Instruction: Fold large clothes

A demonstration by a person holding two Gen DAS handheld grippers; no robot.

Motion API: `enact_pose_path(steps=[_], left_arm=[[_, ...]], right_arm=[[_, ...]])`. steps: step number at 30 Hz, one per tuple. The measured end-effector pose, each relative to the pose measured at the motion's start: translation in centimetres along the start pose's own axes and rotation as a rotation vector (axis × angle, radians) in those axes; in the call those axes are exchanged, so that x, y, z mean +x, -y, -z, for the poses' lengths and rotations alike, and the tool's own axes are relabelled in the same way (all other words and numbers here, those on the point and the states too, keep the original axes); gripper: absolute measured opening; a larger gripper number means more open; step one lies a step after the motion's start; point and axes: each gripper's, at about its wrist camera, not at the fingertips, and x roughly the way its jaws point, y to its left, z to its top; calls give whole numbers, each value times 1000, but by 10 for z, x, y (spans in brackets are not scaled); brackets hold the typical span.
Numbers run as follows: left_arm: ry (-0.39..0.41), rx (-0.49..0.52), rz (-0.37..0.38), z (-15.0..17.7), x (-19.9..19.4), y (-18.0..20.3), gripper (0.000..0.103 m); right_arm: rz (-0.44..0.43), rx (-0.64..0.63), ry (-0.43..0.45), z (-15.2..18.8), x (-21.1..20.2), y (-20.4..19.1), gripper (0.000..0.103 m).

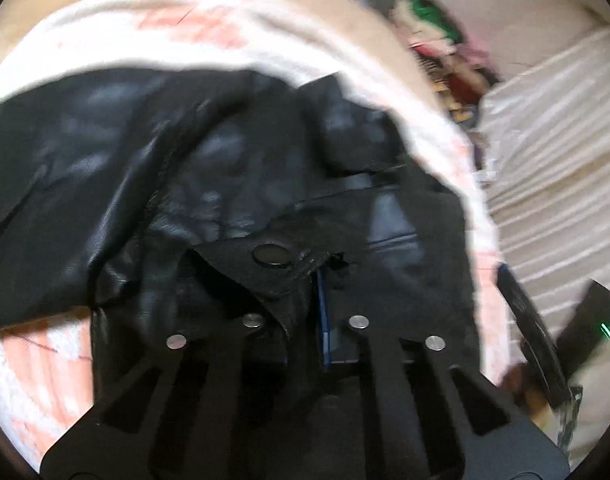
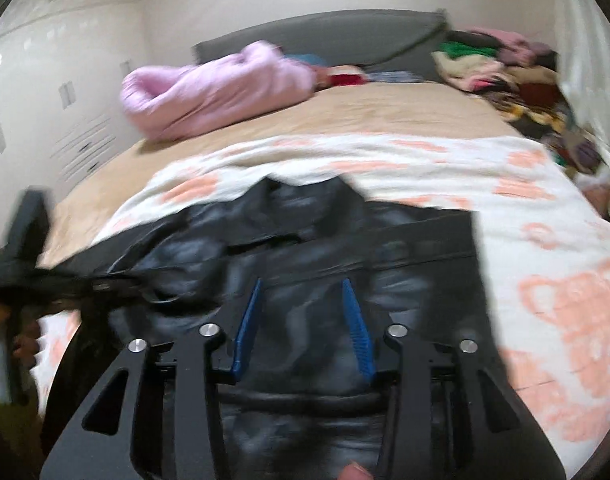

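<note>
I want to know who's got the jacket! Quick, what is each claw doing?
Left claw: closed on the shiny black leather jacket, at a flap with a snap.
Right claw: open above the jacket, holding nothing.

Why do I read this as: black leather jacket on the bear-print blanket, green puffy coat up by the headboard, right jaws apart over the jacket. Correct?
One slip: the puffy coat is pink, not green, as the right wrist view shows. The rest holds: the black leather jacket lies on the bear-print blanket, the coat sits by the headboard, and the right gripper has its jaws apart over the jacket.
</note>
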Motion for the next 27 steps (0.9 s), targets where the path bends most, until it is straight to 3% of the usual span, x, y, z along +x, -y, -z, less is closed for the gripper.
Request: enact_pose_path(steps=[4,8,11,17,21,27], left_arm=[[145,161,62,-12,-53,46,1],[215,247,40,-26,-68,57,1],[197,265,-23,-34,-52,39,1],[94,181,-108,-27,-8,-18,1],[25,170,-184,-20,14,-39,6],[-1,125,-118,-18,23,-59,8]], right_arm=[[81,70,20,-23,3,37,27],[139,131,-3,-40,24,59,27],[152,115,-48,-42,49,62,27],[161,103,-181,-31,105,72,28],[234,102,-268,-17,132,83,23],[189,180,-259,-9,137,96,23]])
